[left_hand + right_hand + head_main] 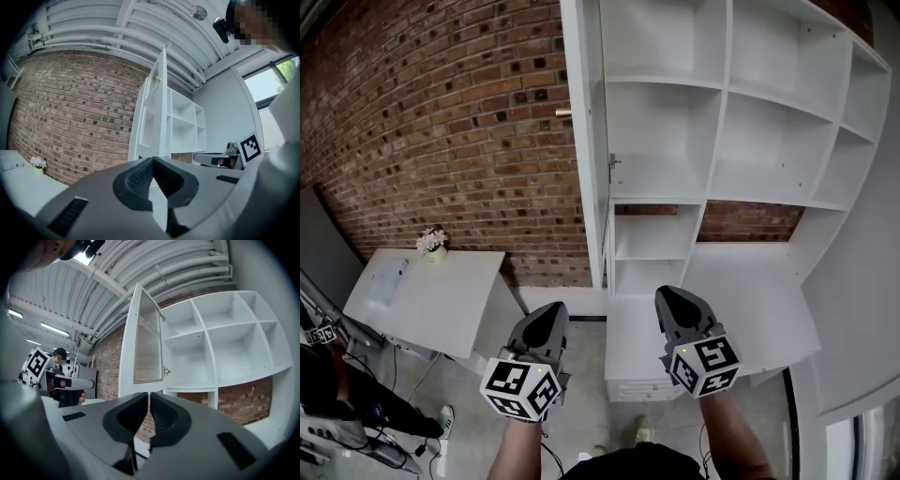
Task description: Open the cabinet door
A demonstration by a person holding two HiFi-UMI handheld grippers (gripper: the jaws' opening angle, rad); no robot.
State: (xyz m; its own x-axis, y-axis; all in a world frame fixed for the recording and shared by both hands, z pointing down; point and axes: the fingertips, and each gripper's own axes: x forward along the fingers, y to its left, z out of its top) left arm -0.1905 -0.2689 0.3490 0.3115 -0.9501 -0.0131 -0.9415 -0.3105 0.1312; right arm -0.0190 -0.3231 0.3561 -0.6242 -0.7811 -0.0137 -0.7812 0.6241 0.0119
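The white cabinet door (581, 141) stands swung wide open, edge-on to me, with its small brass knob (563, 112) on the side facing the brick wall. Behind it the white shelf compartments (722, 141) are bare. The door's ribbed glass panel (146, 343) shows in the right gripper view, and the door (157, 112) also shows in the left gripper view. My left gripper (551, 314) (153, 160) is shut and empty, low and short of the door. My right gripper (675, 298) (149, 394) is shut too, with nothing between its pads, apart from the cabinet.
A brick wall (441, 122) runs behind. A white desk (431, 300) with a small flower pot (433, 242) stands at the left. A white worktop (750, 309) lies under the shelves. Cables and a person's legs (337, 394) are at the lower left.
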